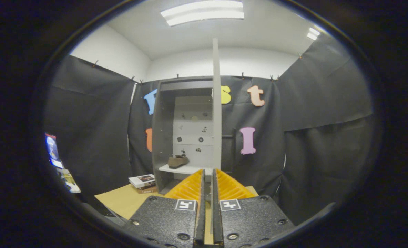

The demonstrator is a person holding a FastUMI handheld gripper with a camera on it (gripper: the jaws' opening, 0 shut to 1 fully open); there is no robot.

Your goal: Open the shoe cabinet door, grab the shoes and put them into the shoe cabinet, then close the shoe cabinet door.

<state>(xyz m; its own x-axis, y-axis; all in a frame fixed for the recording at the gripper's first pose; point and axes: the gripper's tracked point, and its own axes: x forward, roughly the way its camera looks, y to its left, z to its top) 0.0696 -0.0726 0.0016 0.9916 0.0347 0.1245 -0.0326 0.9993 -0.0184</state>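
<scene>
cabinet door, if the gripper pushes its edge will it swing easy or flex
The cabinet door looks like a thin rigid panel standing edge-on, so it probably swings without flexing. It is tall and slim, so it is likely light. The hand-held gripper, fingers nearly closed with nothing between them, sits just before its lower edge.

Books (143,183): a small stack at 9 o'clock on the tan worktop (121,201). Ceiling lights (202,12) at 12 o'clock. Colourful papers (57,162) lie further out at 9 o'clock.

Shoe (177,161) on shelf (186,169) inside cabinet (162,137); books (142,183) lie left of it.
</scene>
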